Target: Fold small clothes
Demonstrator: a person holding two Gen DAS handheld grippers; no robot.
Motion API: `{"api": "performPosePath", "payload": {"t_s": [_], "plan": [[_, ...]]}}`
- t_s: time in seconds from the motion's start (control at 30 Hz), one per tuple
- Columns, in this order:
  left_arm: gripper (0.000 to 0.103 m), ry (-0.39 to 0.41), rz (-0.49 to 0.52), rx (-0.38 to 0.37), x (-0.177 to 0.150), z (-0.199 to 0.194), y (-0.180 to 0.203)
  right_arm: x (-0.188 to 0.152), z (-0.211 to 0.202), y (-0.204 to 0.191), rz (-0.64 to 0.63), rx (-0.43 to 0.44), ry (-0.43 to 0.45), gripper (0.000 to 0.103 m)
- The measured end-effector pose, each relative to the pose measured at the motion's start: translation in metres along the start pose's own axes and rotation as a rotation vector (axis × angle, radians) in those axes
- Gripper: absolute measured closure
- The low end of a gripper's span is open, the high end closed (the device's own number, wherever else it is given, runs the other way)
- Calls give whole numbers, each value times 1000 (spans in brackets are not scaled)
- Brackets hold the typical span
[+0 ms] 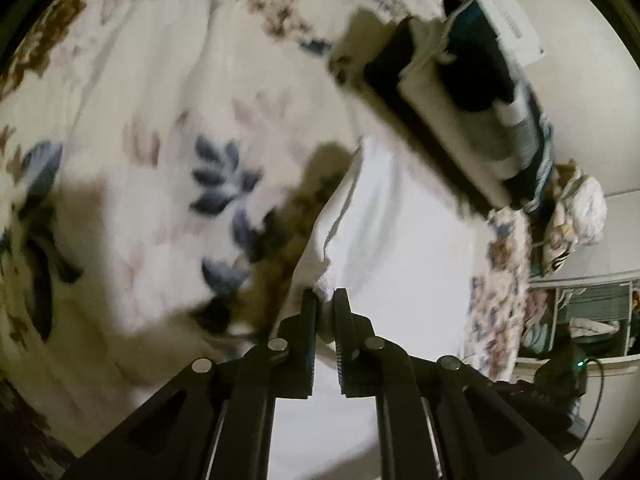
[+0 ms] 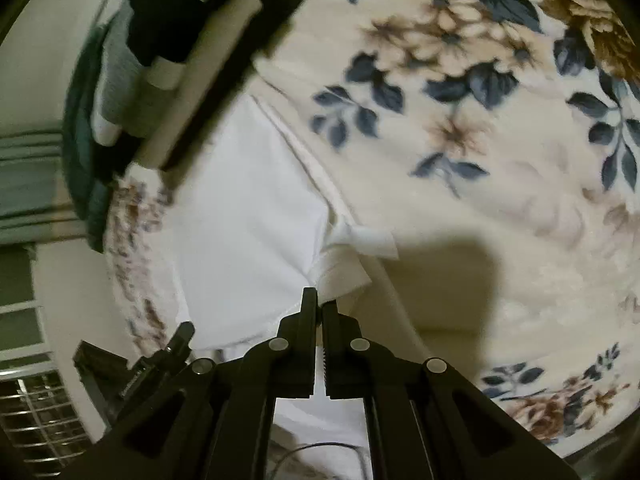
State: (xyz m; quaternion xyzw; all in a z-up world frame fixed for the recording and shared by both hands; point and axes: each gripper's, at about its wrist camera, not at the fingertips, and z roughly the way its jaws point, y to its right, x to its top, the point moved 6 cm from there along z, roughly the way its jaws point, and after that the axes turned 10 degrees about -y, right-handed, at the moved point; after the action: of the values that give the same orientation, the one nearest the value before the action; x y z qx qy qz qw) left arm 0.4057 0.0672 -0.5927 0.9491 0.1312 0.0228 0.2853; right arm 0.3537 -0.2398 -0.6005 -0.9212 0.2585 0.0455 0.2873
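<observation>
The left gripper (image 1: 324, 300) and right gripper (image 2: 318, 300) are each pinching an edge of the white garment (image 2: 240, 200), which is lying on a flowered blanket (image 2: 500, 120); folded clothes (image 1: 480, 92) are sitting beyond, shelves (image 1: 592, 312) further off.

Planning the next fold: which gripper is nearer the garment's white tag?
Right. The right gripper pinches the garment just below the white tag; the left gripper grips its far edge.

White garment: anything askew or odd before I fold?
The garment lies flat on the floral blanket. The only odd bit is a small flap turned over at its edge, near the right tool. Nothing looks spilled or damaged.
</observation>
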Motion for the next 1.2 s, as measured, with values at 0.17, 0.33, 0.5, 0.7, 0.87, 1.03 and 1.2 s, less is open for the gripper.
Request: {"api": "performPosePath", "payload": {"t_s": [0.17,0.33,0.5,0.7,0.87,1.03,1.2], "plan": [[92,24,130,129,-4,2,8,3,12,-1,-71,-88,-28,94],[60,132,281,371,-8,-17,30,-9,8,-16,-180,-133,-34,45],[32,231,358,529,-21,-35,42,-26,-5,-27,-285,-275,27,22],[7,249,337,554,-37,-48,53,-36,-35,-29,-341,-462,166,1],[2,271,313,520,-55,-63,63,-45,-63,-36,-388,-557,280,0],[1,284,301,486,-75,-77,71,-67,-85,-47,-425,-565,326,0],[1,274,271,489,-104,-87,65,-98,-87,-36,-433,-530,287,0]]}}
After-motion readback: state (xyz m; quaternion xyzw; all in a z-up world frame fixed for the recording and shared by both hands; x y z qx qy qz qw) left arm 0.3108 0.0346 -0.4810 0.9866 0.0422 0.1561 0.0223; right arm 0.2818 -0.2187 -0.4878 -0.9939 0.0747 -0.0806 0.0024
